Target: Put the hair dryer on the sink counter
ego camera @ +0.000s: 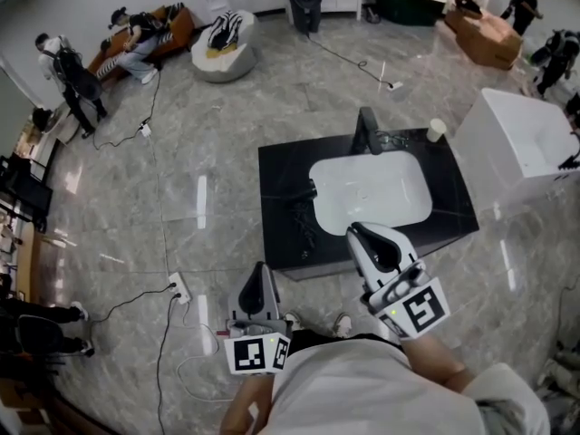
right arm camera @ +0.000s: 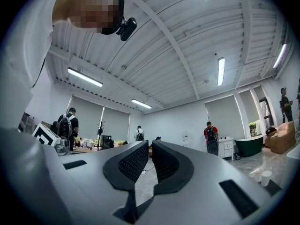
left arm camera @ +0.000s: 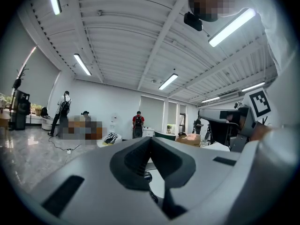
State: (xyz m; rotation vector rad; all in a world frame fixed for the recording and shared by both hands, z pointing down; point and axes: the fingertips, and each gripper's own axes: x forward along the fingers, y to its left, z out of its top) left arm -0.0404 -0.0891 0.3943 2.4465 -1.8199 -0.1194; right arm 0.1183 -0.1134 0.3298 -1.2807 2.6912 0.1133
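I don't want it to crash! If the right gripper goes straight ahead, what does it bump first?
Probably nothing close: the right gripper points out over the white basin, and only open floor shows past its tips.

Two handheld grippers are in view, one left gripper [ego camera: 261, 270] and one right gripper [ego camera: 356, 232]. There is one black counter [ego camera: 276, 175] with one white basin [ego camera: 372, 188], one faucet [ego camera: 367, 130], one hair dryer [ego camera: 306, 189] and one paper cup [ego camera: 437, 130]. Around the room are one white tub [ego camera: 480, 148], one beanbag [ego camera: 224, 43], one cardboard box [ego camera: 489, 36], one power strip [ego camera: 179, 288] and at least five other people [ego camera: 65, 69].
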